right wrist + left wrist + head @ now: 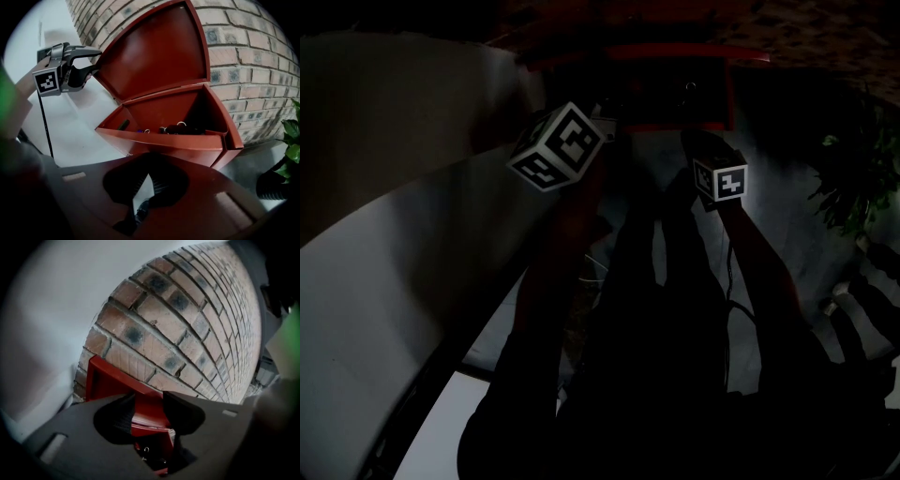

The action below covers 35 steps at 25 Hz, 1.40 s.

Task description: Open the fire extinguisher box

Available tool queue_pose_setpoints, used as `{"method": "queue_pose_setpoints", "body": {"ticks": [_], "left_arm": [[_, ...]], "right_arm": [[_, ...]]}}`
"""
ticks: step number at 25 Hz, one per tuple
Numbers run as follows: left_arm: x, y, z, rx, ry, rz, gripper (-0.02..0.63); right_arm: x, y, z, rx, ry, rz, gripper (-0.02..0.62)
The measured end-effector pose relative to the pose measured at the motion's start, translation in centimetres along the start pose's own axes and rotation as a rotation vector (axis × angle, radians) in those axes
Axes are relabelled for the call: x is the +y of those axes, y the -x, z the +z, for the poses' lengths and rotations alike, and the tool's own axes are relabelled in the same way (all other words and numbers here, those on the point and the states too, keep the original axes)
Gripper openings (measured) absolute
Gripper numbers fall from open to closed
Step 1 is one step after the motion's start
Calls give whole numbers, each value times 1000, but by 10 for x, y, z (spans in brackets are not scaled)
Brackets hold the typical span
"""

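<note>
Red lid (159, 51) within left claw (148, 414)

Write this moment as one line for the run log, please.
fire extinguisher box: open | lid: raised | left gripper: shut on lid edge | right gripper: shut, empty, facing box front

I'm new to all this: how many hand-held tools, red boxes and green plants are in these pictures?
Tools: 2 (left tool, right tool)
Red box: 1
Green plant: 1
Total: 4
</note>
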<state>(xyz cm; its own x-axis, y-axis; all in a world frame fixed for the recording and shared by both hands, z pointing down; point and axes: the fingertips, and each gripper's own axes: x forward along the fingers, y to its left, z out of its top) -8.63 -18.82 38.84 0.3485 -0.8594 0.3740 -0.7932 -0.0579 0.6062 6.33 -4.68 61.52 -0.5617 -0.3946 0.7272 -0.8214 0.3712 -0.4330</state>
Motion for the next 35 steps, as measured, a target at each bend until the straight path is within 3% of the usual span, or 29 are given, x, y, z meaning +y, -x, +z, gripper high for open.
{"method": "queue_pose_setpoints", "body": {"ticks": [10,13,17,23,35], "left_arm": [[-2,-25,16,3,-130,-66,192],[0,-30,17,23,-239,-58,192],[12,-34,11,63,-452,8,192],[10,-44,15,64,-610,46,192],[19,-52,9,116,-688,63,192]], "right_arm": [[-1,-2,2,-1,-13,41,-3],[-2,-1,2,5,0,39,-3],[2,-2,0,16,1,54,-3],[0,-4,-4,33,-11,50,-3],[-2,-5,0,36,-9,36,-3]]}}
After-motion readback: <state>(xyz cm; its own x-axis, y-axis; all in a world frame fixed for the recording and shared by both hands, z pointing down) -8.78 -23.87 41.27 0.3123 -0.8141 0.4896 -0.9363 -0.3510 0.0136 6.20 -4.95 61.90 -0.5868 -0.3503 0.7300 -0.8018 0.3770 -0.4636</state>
